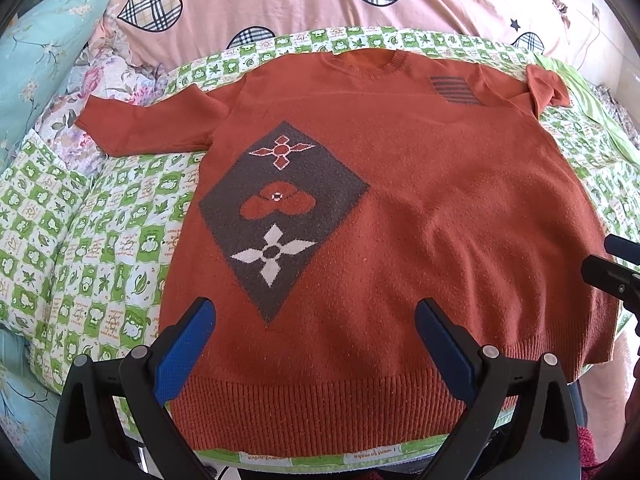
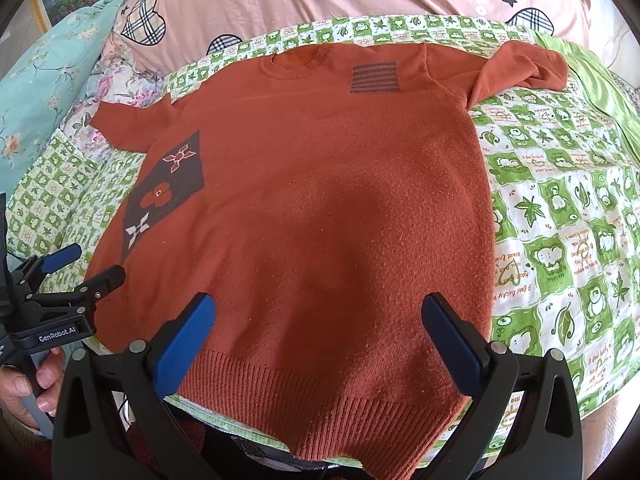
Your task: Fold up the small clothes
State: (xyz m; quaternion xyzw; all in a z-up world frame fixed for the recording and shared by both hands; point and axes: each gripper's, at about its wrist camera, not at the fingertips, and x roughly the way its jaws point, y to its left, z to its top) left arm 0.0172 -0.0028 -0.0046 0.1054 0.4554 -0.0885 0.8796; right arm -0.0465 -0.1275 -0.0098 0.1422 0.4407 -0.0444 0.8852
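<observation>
A rust-orange knit sweater lies flat, front up, on a green-and-white quilt, neck away from me, both sleeves spread out. It has a dark diamond patch with flowers and a striped patch. My left gripper is open and empty, just above the ribbed hem. My right gripper is open and empty above the hem of the sweater on its right half. The left gripper shows at the left of the right wrist view, and the right gripper at the right edge of the left wrist view.
A pink duvet with plaid hearts is piled behind the sweater. A pale blue floral pillow lies at the far left. The quilt extends to the right of the sweater. A green striped cloth lies at the far right.
</observation>
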